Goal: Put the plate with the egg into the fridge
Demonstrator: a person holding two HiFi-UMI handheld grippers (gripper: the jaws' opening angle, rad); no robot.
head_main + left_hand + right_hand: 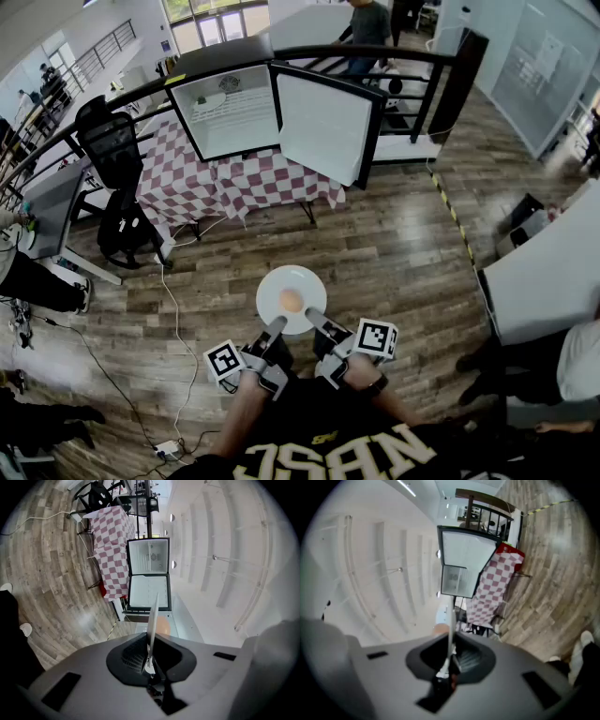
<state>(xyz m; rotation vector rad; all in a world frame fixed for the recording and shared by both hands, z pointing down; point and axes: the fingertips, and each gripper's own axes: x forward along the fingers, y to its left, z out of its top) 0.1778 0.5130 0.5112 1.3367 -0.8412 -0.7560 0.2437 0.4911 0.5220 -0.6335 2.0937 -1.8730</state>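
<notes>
1. Head view: a round, glossy white plate (292,281) is held up over the wood-plank floor (394,253), with a smooth tan egg (292,301) sitting on it.
2. The left gripper (276,326) has its jaws pinched onto the plate's thin near rim.
3. The right gripper (313,317) clamps the same rim, just beside the left.
4. Well ahead, a boxy black fridge (234,112) with white walls inside stands on a red-and-white checkered cloth (253,183), its flat door (323,122) swung open.
</notes>
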